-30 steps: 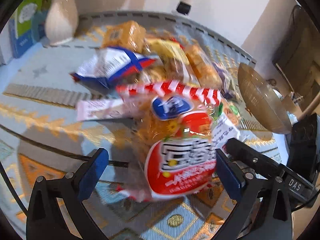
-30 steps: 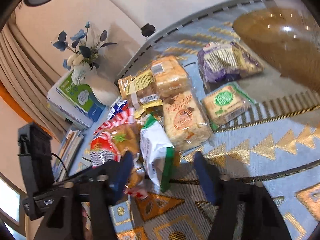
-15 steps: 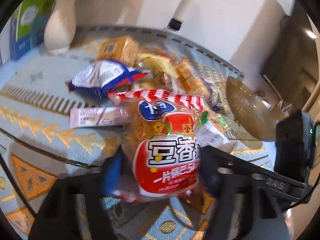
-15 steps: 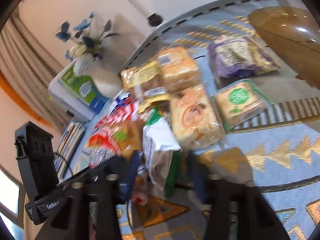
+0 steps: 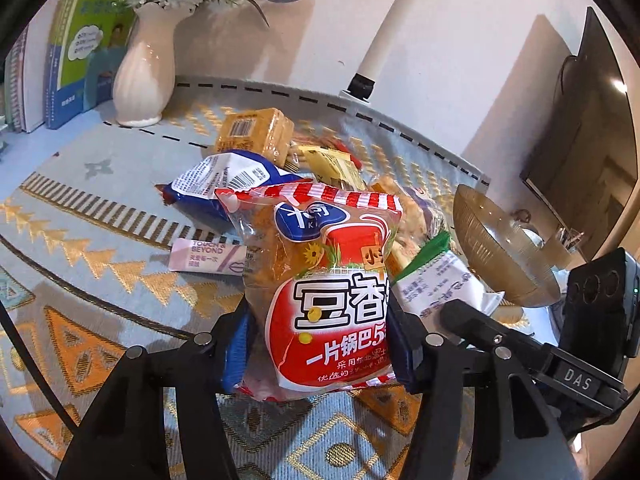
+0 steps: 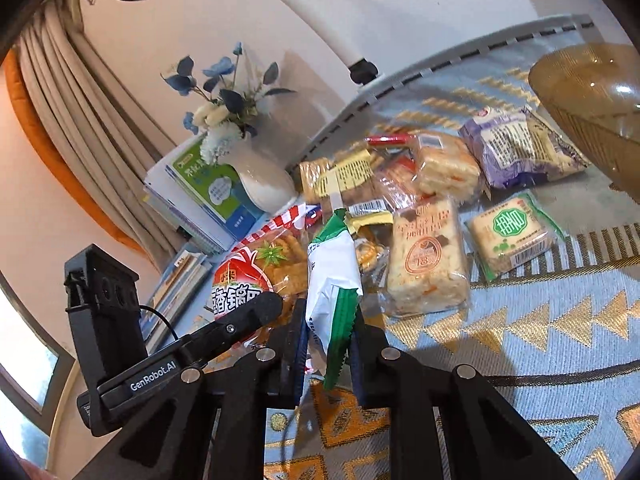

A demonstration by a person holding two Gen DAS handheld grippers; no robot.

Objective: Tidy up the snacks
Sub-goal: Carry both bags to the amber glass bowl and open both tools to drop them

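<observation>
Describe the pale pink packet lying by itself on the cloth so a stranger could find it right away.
Start at the white vase at the back of the patterned tablecloth and come forward past the blue and white bag. The pink packet lies flat just in front of it. It is the only slim, pale pink one.

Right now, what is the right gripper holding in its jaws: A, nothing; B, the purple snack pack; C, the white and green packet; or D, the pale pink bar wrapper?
C: in the right wrist view the right gripper has its jaws shut on the lower end of the white and green packet, while the purple snack pack lies untouched on the patterned cloth near the amber bowl.
</observation>
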